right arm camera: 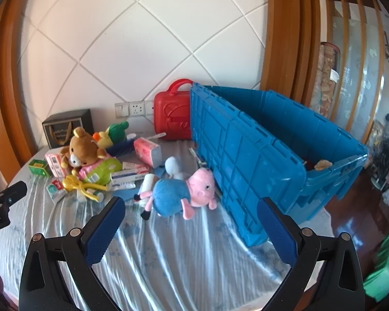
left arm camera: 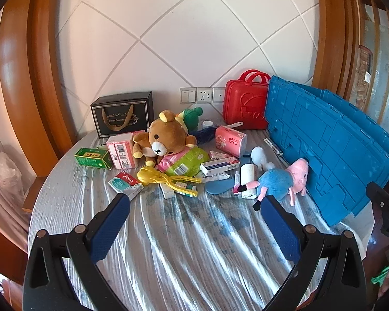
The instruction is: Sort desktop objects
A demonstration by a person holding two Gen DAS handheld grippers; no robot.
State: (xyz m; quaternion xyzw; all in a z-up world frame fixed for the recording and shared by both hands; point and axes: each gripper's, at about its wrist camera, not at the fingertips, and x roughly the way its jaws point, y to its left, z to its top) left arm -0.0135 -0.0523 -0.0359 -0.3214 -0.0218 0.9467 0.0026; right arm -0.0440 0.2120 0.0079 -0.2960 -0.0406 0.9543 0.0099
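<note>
Two tongs: left gripper [left arm camera: 194,207] and right gripper [right arm camera: 190,208] both spread wide, nothing between the jaws, angled down over the tablecloth [left arm camera: 168,246].
Pads: blue, dimpled rubber on black plastic arms.
Pile: ahead of the left tongs; soft bear plush [left arm camera: 159,140] slumped on card boxes and a yellow plastic clamp toy [left arm camera: 166,178], looks dumped for sorting.
Pig plush [right arm camera: 184,191]: soft, just ahead of the right tongs, touching the blue crate [right arm camera: 246,155].
Crate: rigid ribbed plastic, ahead-right of the right tongs, open-topped; likely the drop bin.
</note>
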